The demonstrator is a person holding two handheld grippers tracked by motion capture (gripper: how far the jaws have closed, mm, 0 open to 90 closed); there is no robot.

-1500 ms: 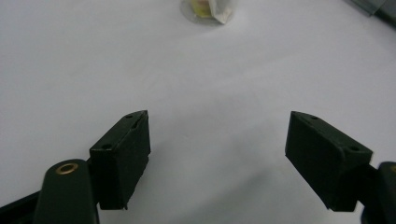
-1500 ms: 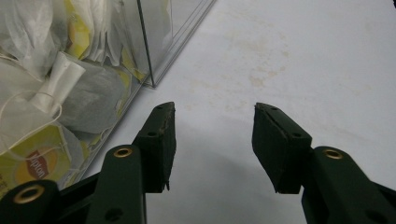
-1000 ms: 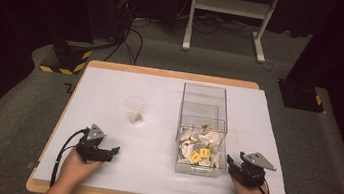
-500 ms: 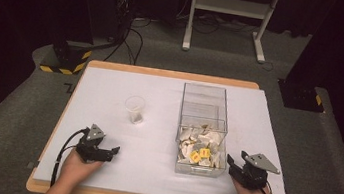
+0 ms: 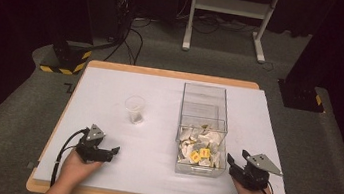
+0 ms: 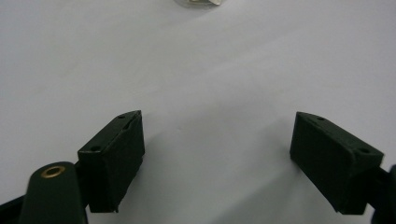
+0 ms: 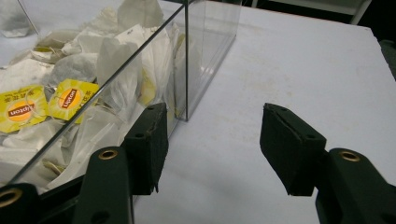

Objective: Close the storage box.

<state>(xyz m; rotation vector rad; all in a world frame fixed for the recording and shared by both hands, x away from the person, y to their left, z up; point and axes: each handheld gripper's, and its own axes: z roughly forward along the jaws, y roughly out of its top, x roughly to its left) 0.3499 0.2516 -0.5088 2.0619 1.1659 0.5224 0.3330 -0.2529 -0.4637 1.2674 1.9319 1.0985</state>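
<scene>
We see the right gripper [image 5: 232, 164] held low over the near right part of the white table [image 5: 160, 90], its two black jaws parted with nothing between them; they have just been opening, and in the right gripper view [image 7: 212, 144] only bare tabletop lies in the gap. Its left jaw stands just beside the near corner of the clear, rectangular plastic box [image 5: 203, 131] [image 7: 187, 60], whether touching the wall or not we cannot tell. Inside that box, heaped at the near end, lie white paper tea bags [image 5: 199, 141] [image 7: 116, 65], and among them two tea bags with yellow tags [image 5: 199, 154] [image 7: 44, 105] rest close against the near wall. The far end of the box holds none that we can make out. The left gripper [image 5: 115, 150] rests near the left front of the table, well apart from the box, its jaws spread wide and empty over plain white surface in the left gripper view [image 6: 217, 154]. Farther out, between the left gripper and the far edge, a small clear plastic cup [image 5: 135, 109] stands upright, to the left of the box.
</scene>
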